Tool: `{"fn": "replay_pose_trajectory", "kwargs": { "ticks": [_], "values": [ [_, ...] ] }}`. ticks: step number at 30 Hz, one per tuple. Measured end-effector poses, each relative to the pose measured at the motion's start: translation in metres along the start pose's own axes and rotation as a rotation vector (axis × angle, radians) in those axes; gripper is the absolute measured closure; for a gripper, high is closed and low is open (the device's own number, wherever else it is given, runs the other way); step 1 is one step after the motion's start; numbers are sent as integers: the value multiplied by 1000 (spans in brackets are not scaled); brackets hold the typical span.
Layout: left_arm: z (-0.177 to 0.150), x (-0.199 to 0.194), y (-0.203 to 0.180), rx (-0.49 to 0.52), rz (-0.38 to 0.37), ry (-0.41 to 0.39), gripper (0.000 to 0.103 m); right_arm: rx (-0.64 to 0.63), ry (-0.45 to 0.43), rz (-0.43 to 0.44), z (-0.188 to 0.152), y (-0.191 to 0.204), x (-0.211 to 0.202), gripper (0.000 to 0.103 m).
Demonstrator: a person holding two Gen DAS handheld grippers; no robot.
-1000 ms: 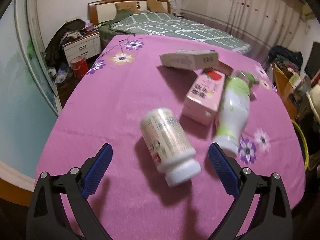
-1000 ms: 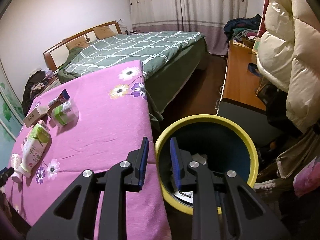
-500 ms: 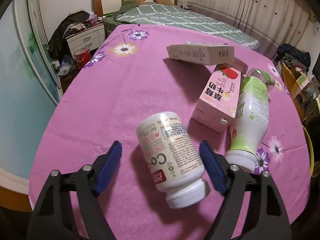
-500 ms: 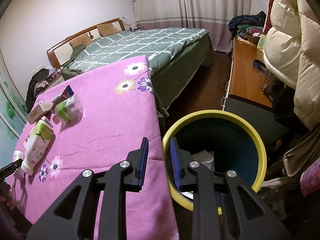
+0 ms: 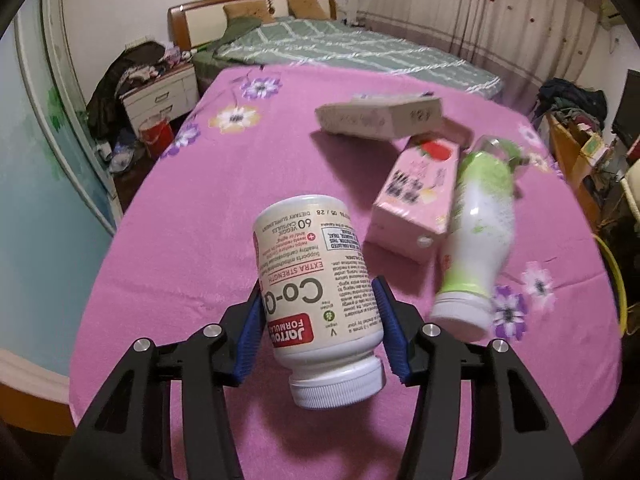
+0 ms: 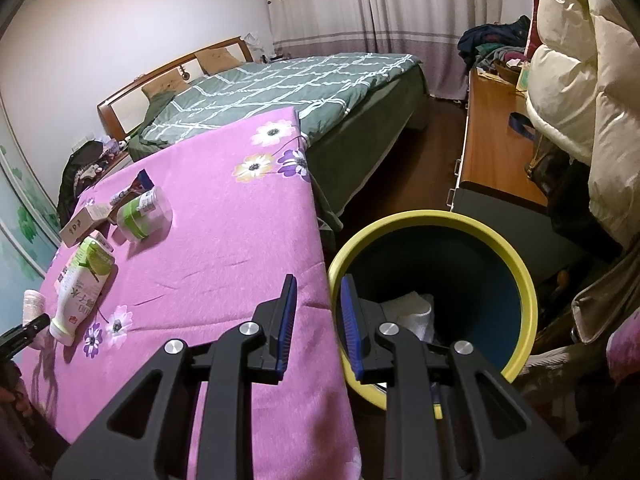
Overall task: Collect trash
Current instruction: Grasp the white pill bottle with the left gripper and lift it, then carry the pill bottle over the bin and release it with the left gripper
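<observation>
Left wrist view: my left gripper (image 5: pixel 318 322) is clamped on the bottle (image 5: pixel 316 280), blue pads pressing its two sides. The bottle is white plastic with a white ribbed cap pointing toward the camera, tilted, base aimed away; it appears raised off the cloth (image 5: pixel 192 216). Its cream label reads upside down: "Jarrow FORMULAS" on a red patch, "Co-Q", "EXTRA STRENGTH", "60 VEGGIE CAPSULES", "DIETARY SUPPLEMENT". To the right on the pink flowered cloth lie a pink carton (image 5: pixel 416 196) with a strawberry picture and a green-and-white drink bottle (image 5: pixel 478 232), side by side and touching; both are blurred, print unreadable. Behind them lies a beige box (image 5: pixel 380 118).

Right wrist view: my right gripper (image 6: pixel 316 318) holds nothing; its blue pads stand close together with a narrow gap. It hangs over the cloth edge (image 6: pixel 280 240) beside the bin (image 6: pixel 516 264), which has a yellow rim, a dark blue inside and white trash at the bottom. The drink bottle (image 6: pixel 80 284) shows Chinese characters.
</observation>
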State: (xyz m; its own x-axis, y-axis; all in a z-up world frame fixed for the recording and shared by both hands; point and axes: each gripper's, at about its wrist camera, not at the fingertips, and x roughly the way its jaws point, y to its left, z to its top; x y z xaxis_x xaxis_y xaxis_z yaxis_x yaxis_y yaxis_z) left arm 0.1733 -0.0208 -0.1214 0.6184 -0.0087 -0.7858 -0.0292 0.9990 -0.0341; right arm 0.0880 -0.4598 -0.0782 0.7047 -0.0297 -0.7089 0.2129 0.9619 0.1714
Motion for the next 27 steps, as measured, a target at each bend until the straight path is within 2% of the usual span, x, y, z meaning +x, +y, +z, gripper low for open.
{"fn": "replay_pose_trajectory", "kwargs": {
  "ticks": [6,13,17,19,23,27],
  "values": [
    [8,-37,-30,69,-72,-67,51,14,-23,0,-2,-7,-12,81],
    [20,-52,-102,191,-218,-108,51,44,-58,-29,-12,-26,-36,81],
    [28,-53,-156,276,-295,-118,51,67,-82,-66,-19,-44,-50,81],
    [30,-53,-195,340,-338,-121,51,85,-96,-94,-23,-56,-58,81],
    [29,-47,-268,434,-440,-86,51,121,-115,-131,-28,-78,-66,81],
    [20,-41,-334,521,-497,-61,51,146,-120,-149,-32,-96,-69,81]
  ]
}}
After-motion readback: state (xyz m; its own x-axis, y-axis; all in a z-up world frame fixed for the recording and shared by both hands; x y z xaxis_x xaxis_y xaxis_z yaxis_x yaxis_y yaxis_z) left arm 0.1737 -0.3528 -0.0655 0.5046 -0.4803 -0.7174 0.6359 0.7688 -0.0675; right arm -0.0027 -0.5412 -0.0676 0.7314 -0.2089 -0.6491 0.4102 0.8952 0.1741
